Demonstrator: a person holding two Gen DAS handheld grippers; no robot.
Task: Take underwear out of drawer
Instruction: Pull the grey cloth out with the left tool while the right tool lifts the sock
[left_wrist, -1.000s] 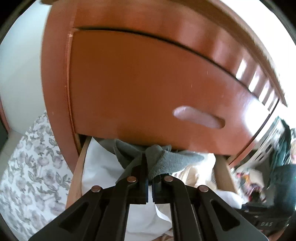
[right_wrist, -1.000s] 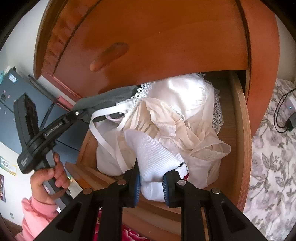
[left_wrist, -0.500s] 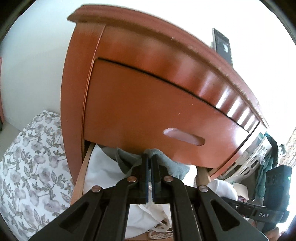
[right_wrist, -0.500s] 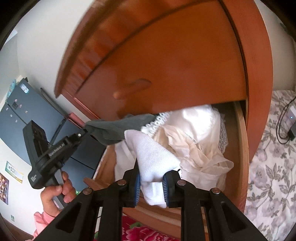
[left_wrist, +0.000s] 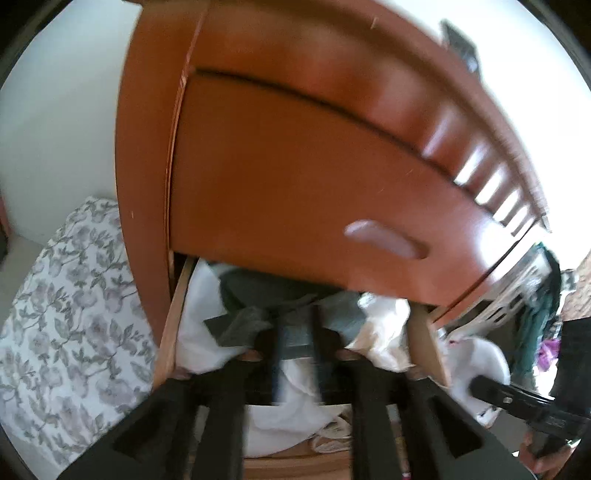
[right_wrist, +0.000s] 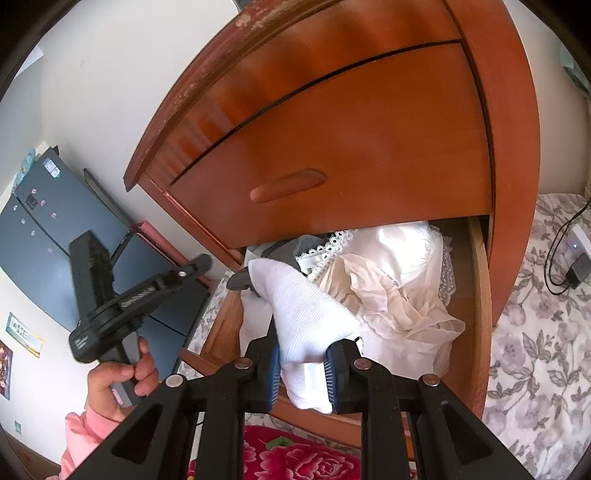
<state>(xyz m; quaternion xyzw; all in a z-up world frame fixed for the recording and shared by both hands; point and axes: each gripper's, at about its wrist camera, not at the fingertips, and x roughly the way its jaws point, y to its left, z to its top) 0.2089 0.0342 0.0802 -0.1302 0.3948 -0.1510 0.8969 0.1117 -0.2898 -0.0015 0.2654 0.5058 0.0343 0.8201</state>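
Woodwork fills both views: a reddish cabinet (right_wrist: 369, 129) with a closed upper drawer front, and under it the open drawer (right_wrist: 476, 295), heaped with pale underwear (right_wrist: 399, 280) and lace. A grey garment (left_wrist: 240, 325) lies at the heap's left end, against the drawer's left wall. A floral bedspread (left_wrist: 74, 314) flanks the cabinet.

The right gripper (right_wrist: 301, 369) is clamped on a white ribbed piece (right_wrist: 306, 314), which is lifted clear of the heap and stands up from the jaws above the drawer's front edge. The left gripper (left_wrist: 295, 354) has its jaws opening; grey fabric sits between and just beyond them, and the pads do not seem to press on it.

Risks, as I judge them: the white piece is pinched only near its lower end, so a quick pull could let it slide out and drop in front of the drawer. Loose lace and straps lie just beside it and might snag and trail out. The grey garment, once let go, may fall back under the upper drawer front, hard to reach again.

Hard to make out: the left view is smeared by motion, so its fingertips and what they touch are unclear. The drawer's back is hidden beneath the front above. Whether the white piece is underwear or a sock cannot be told.
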